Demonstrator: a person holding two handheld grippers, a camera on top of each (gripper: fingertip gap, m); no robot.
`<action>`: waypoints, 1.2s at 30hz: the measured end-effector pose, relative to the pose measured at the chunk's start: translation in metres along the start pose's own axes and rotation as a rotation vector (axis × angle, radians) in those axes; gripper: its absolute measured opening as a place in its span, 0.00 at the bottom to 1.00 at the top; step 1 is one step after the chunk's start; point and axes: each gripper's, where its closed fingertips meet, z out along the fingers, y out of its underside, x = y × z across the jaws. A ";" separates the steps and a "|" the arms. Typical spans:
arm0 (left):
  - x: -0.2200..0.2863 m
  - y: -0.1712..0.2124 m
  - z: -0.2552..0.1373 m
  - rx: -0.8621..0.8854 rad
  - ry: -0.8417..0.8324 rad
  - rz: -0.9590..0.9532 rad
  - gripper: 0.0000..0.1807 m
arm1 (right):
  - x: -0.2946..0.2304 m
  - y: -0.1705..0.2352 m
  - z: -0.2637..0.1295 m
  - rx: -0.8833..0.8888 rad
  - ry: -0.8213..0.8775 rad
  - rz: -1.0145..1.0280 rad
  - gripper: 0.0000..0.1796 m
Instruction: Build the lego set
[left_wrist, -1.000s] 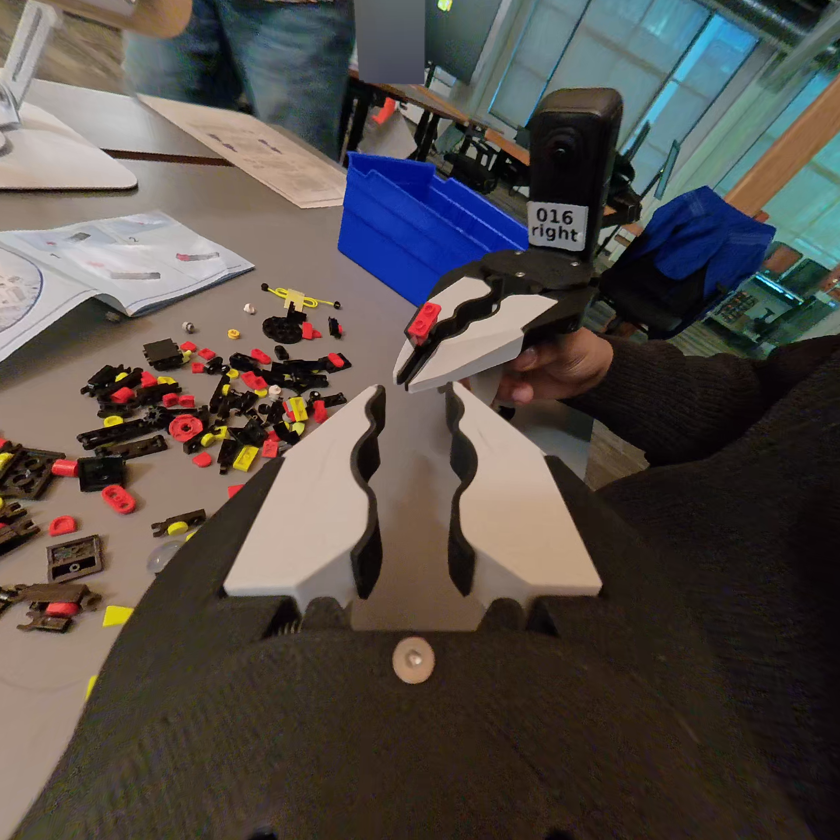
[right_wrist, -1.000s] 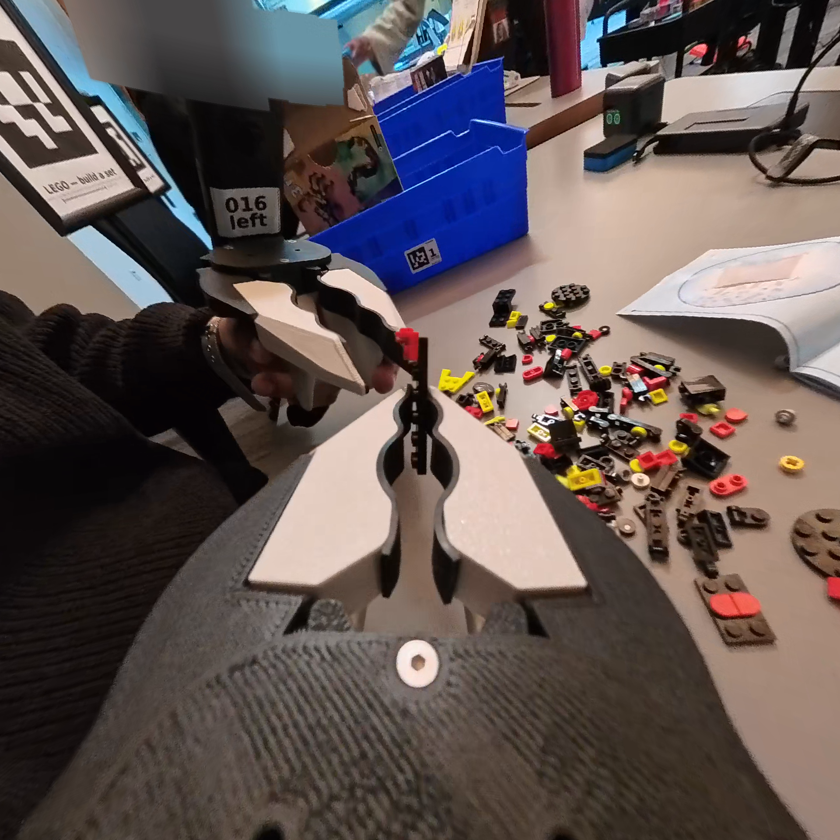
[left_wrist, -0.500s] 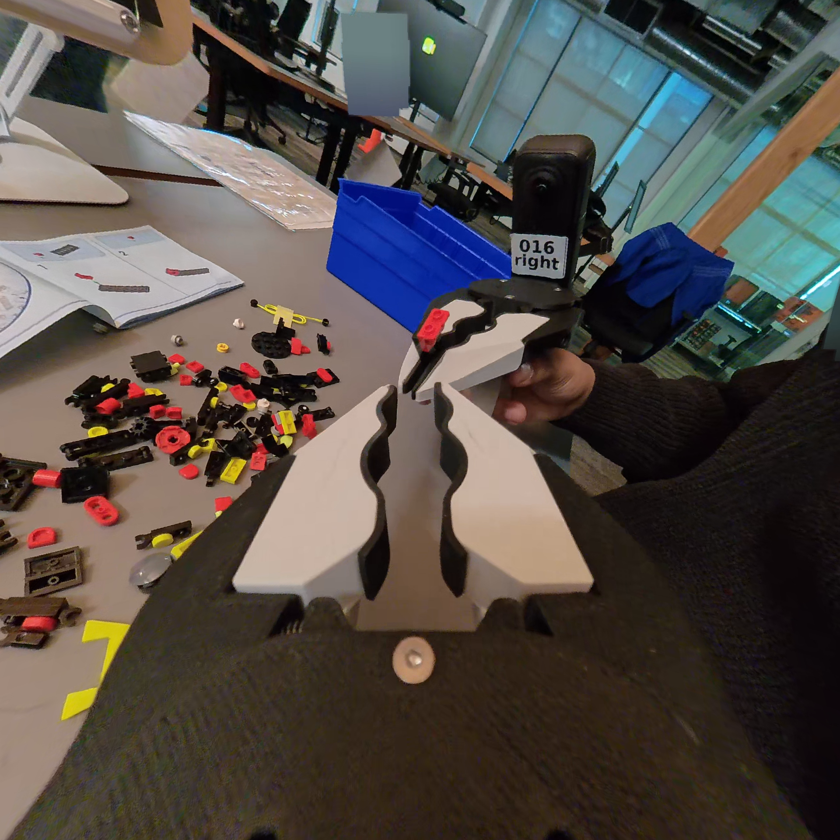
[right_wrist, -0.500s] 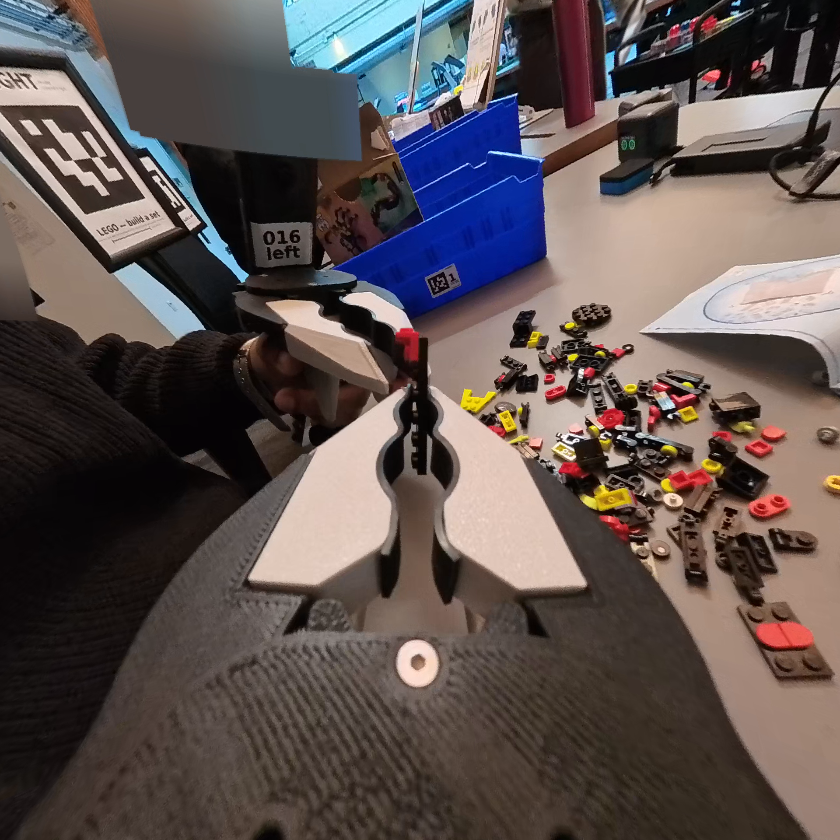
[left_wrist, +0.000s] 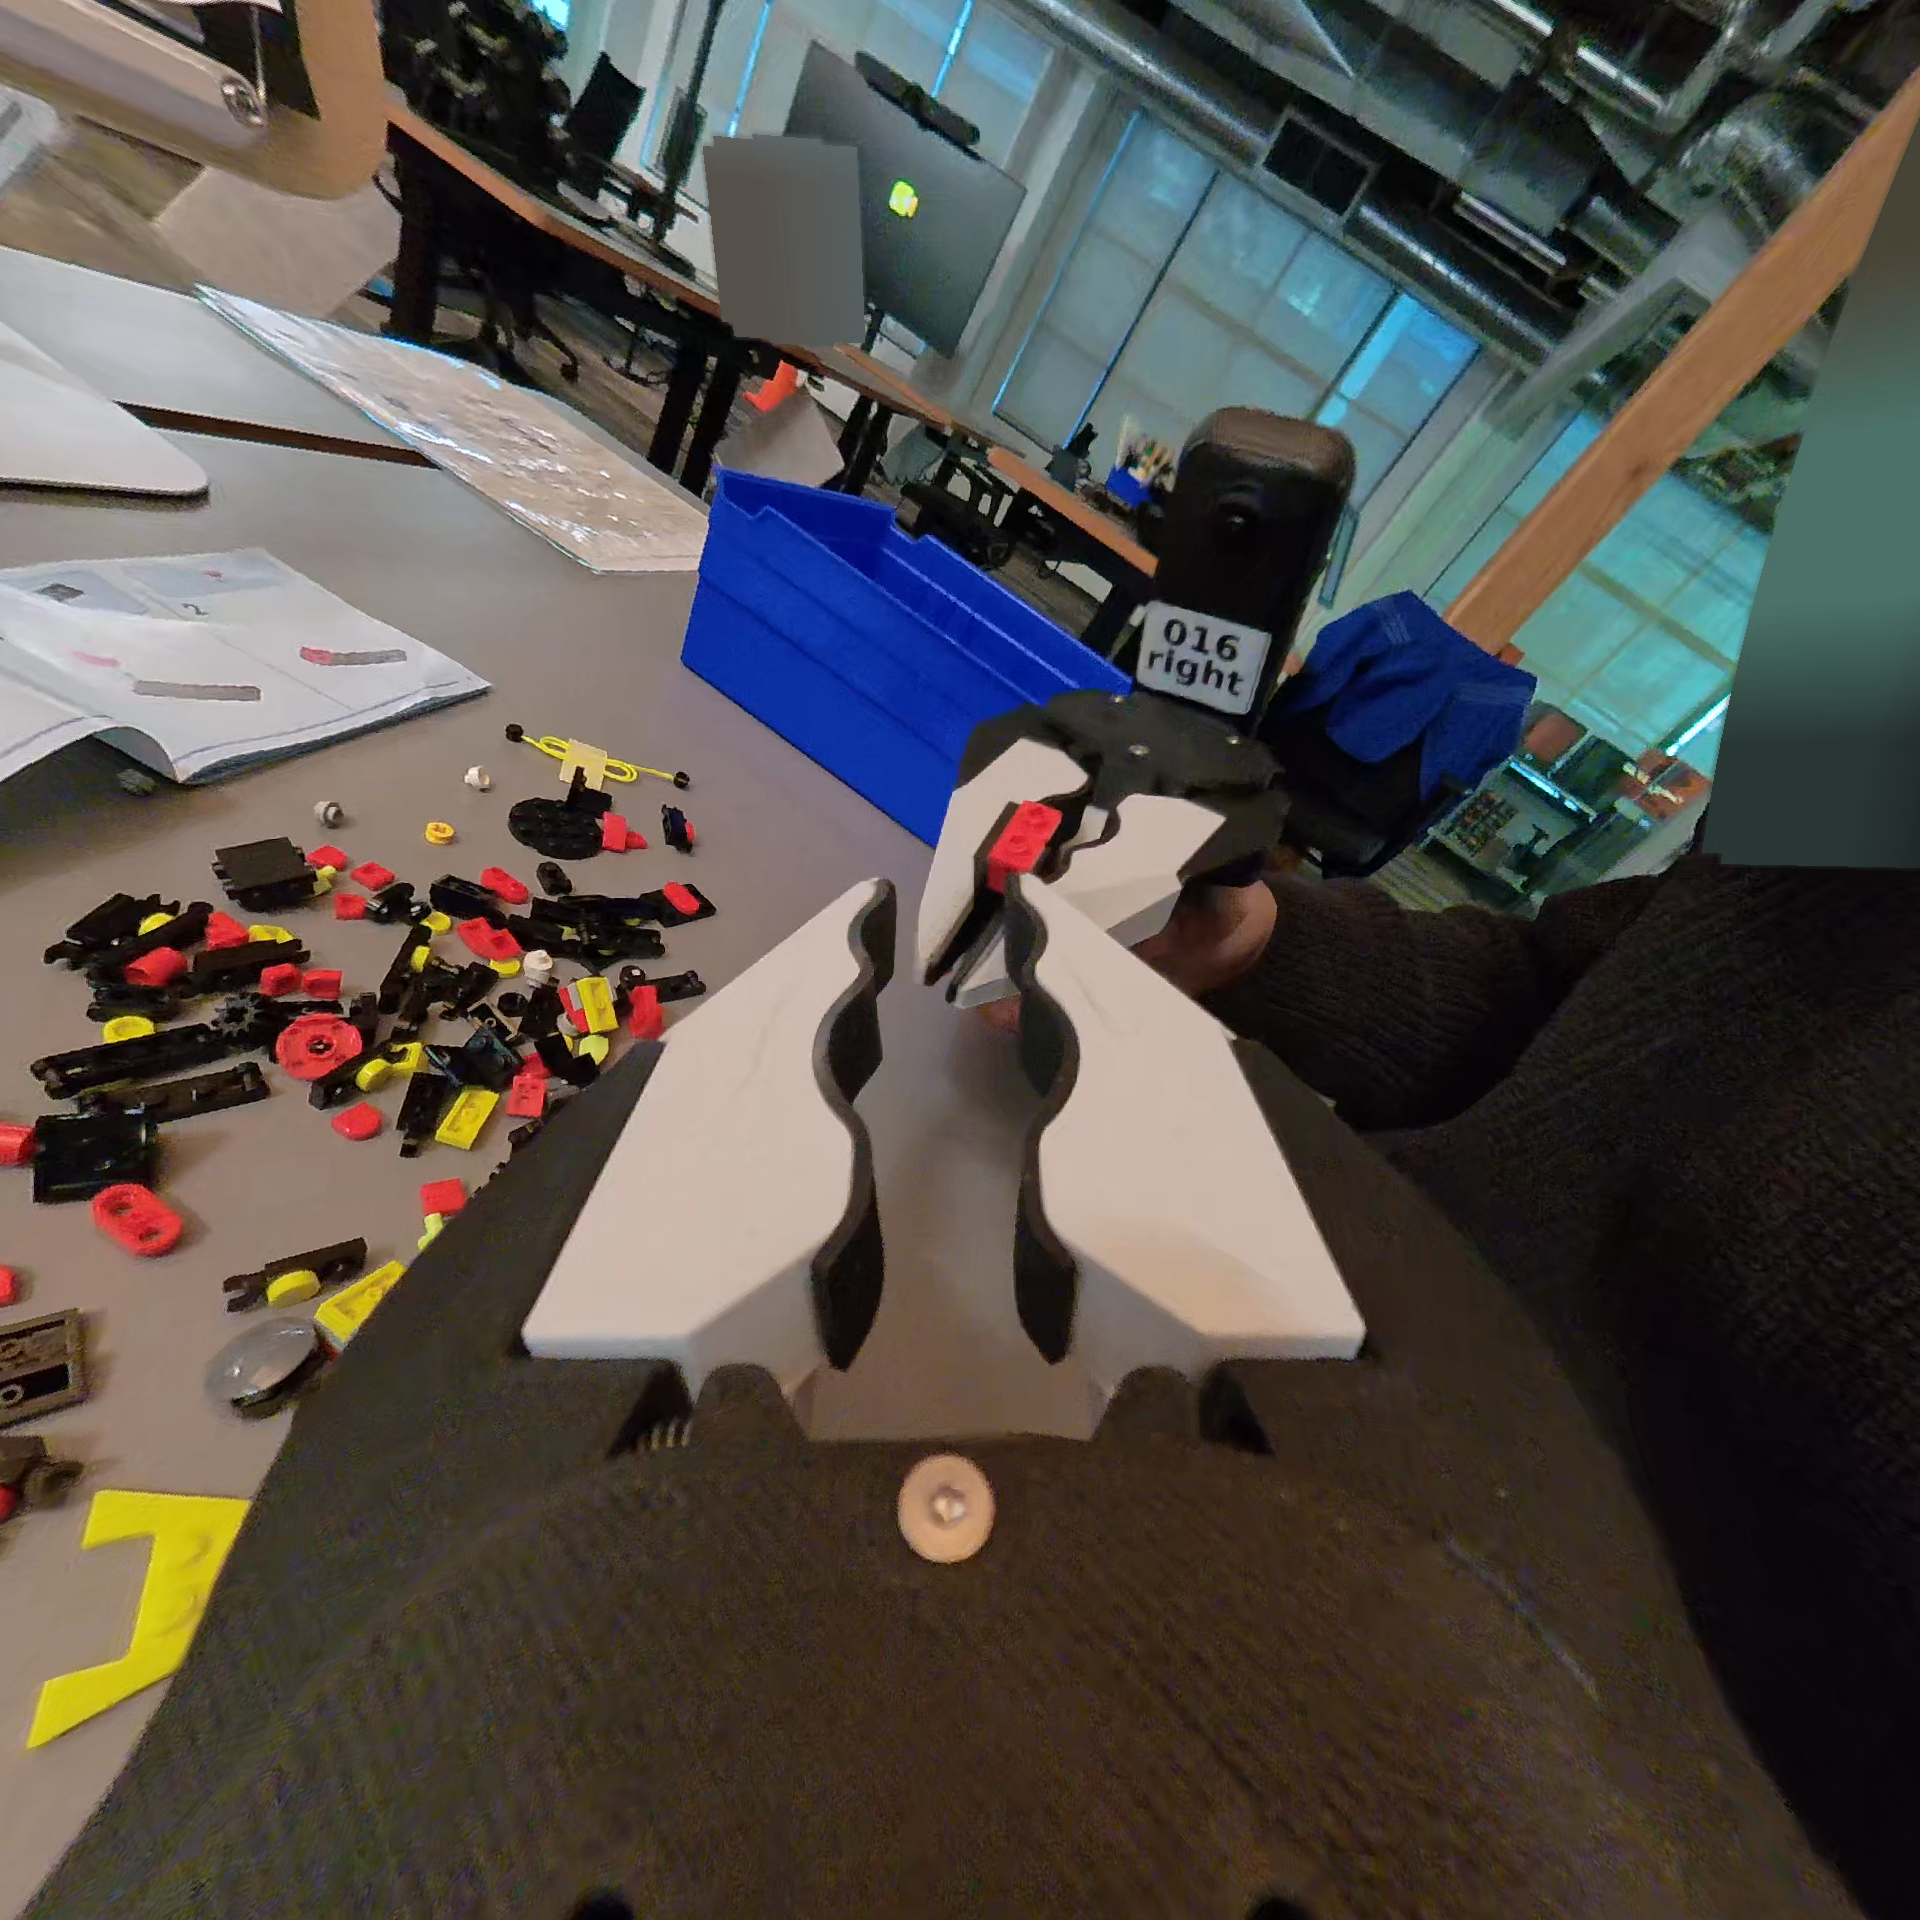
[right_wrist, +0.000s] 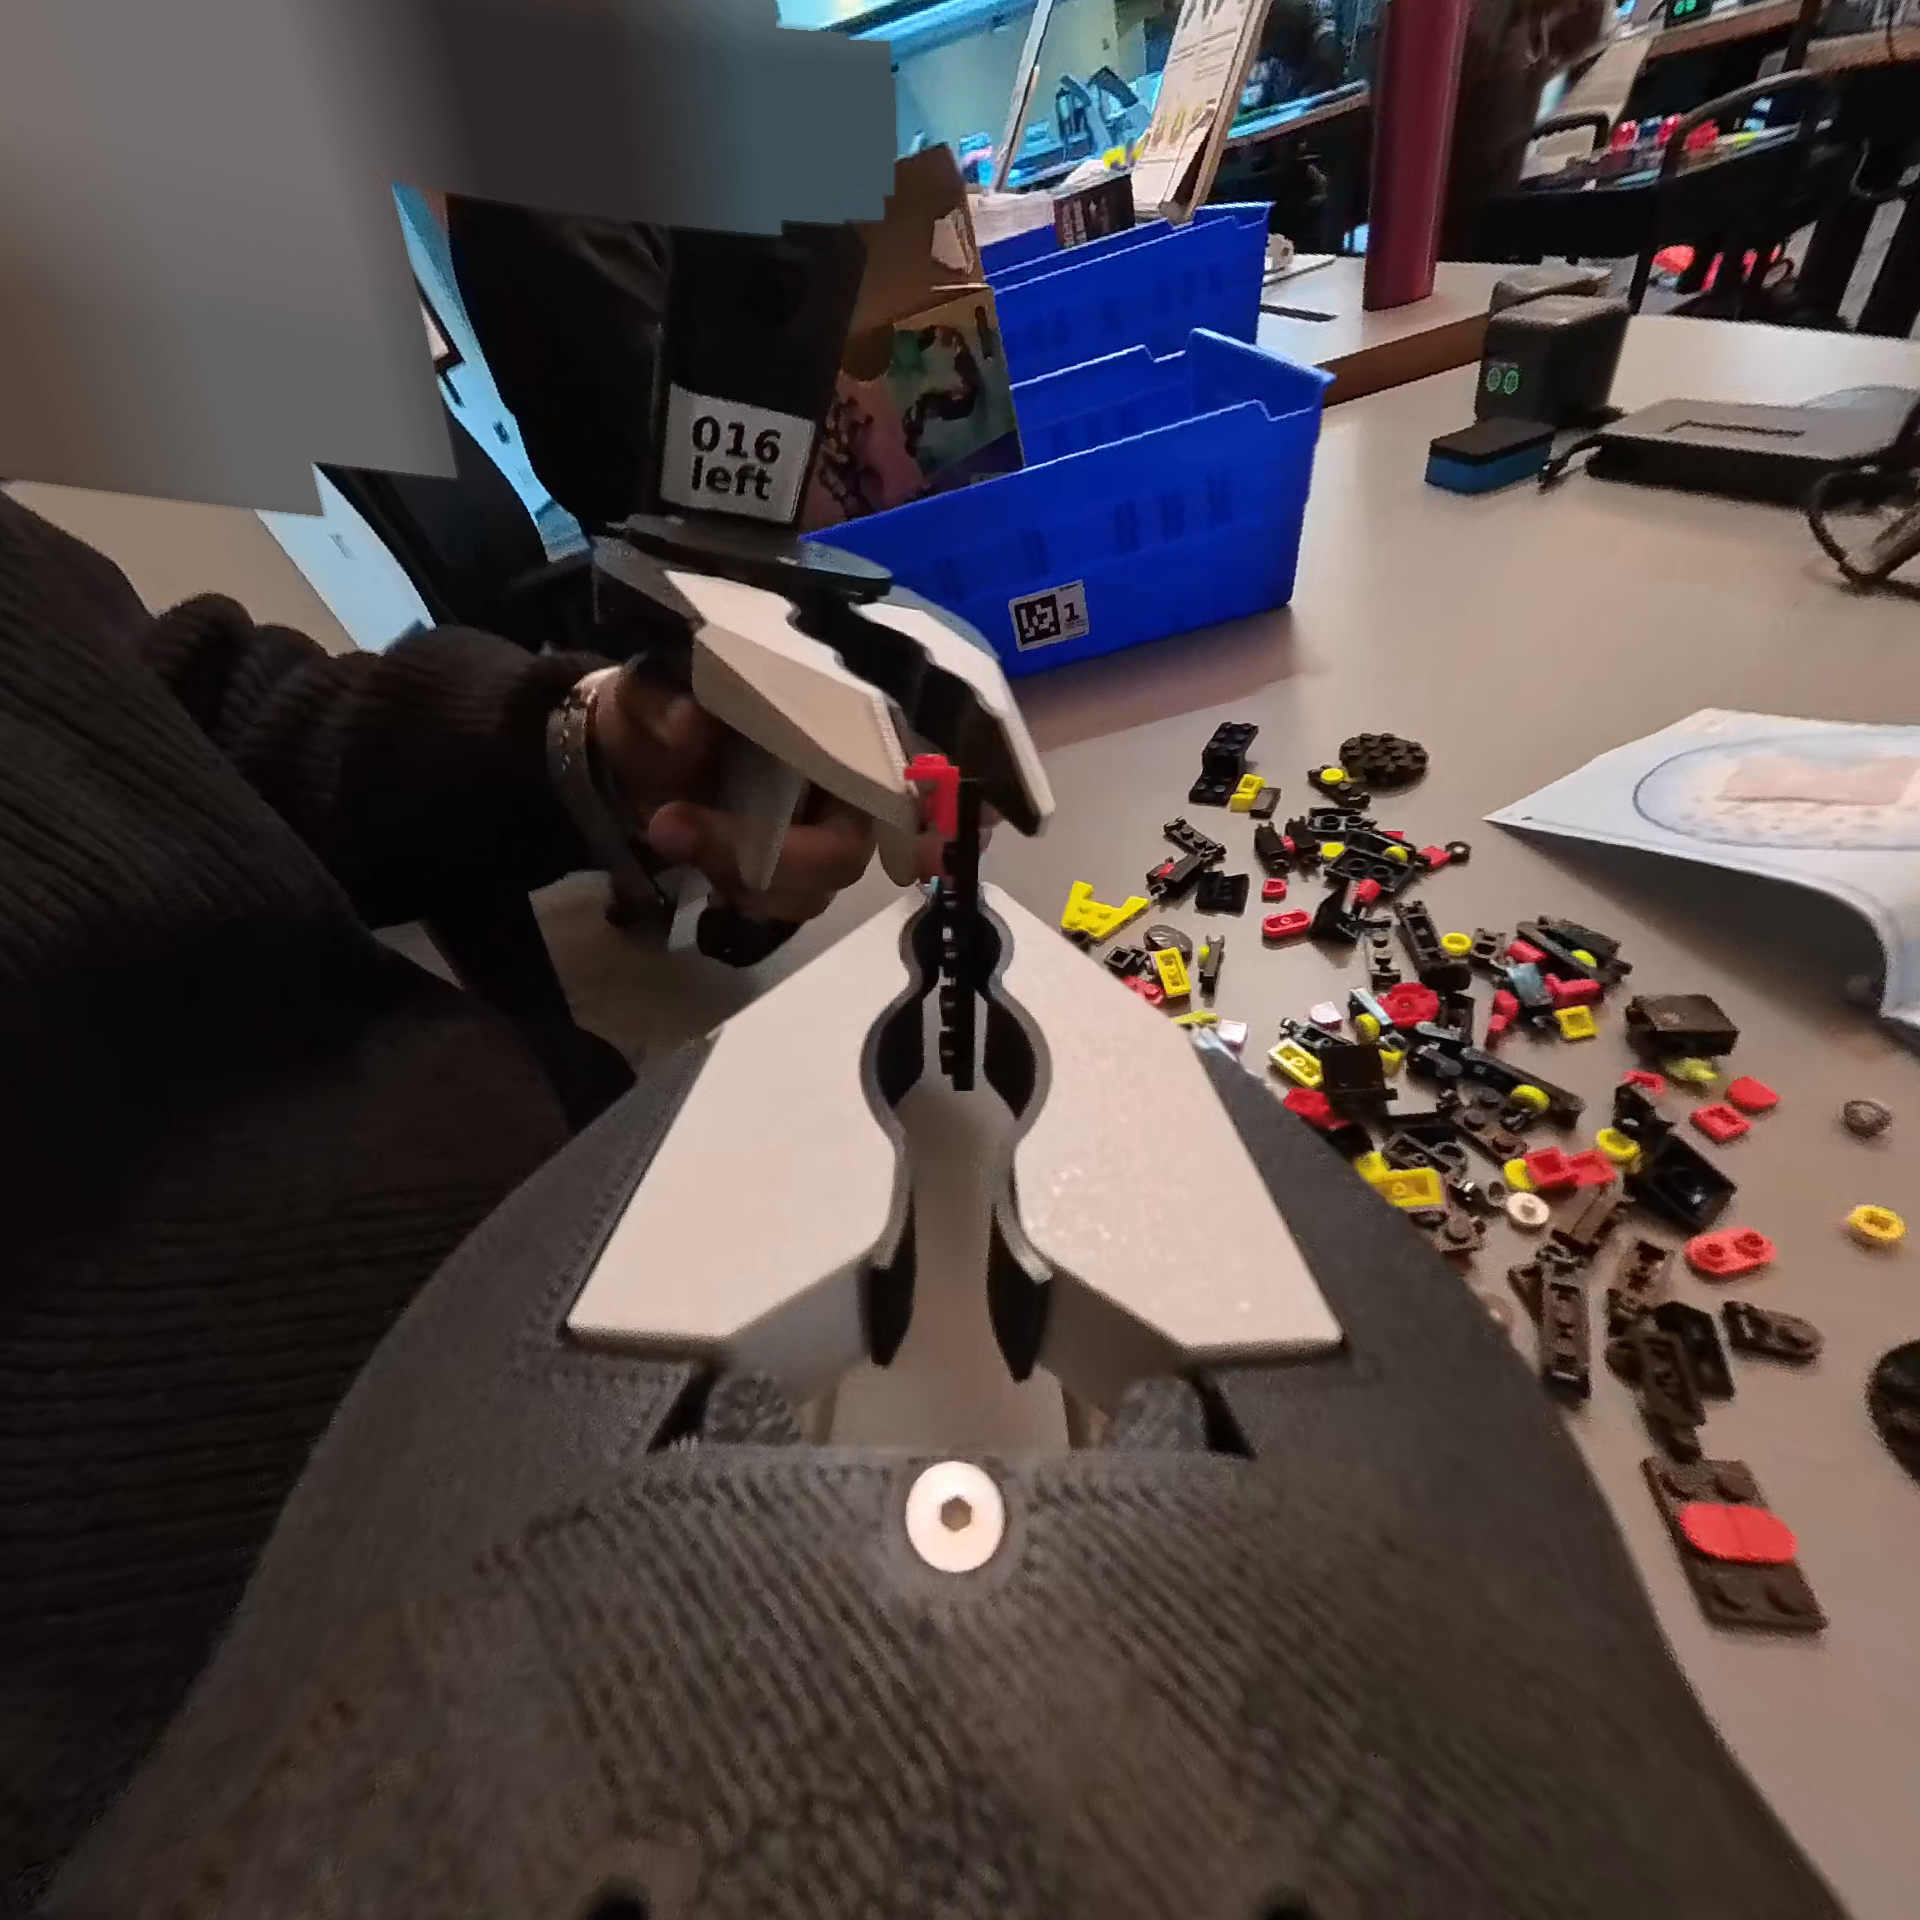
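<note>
Pieces (left_wrist: 395, 997): loose black, red and yellow heap on the grey table (left_wrist: 540, 623), far left.
Left gripper (left_wrist: 951, 904): parted, empty, tips flanking the other's tips.
Right gripper (right_wrist: 954, 914): clamped on black strip (right_wrist: 956, 997) topped by red brick (right_wrist: 932, 792).
Blue bin (left_wrist: 873, 634): far right.

left wrist: faces right gripper (left_wrist: 971, 935), close | right wrist: faces left gripper (right_wrist: 961, 831) | shared: table (left_wrist: 582, 623)

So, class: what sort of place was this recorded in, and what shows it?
Probably a shared office or lab workspace: long desks with a monitor behind, blue storage bins, and big glass walls under exposed ceiling ducts.
</note>
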 end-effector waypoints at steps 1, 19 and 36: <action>0.001 0.002 0.000 -0.010 0.010 0.005 0.10 | -0.001 0.001 0.001 -0.008 0.002 -0.022 0.01; 0.025 0.004 0.004 -0.003 0.099 0.105 0.11 | -0.016 -0.002 0.002 0.017 -0.076 -0.020 0.01; 0.035 -0.004 0.005 0.064 0.157 0.025 0.04 | -0.027 -0.010 0.003 0.065 -0.141 0.031 0.01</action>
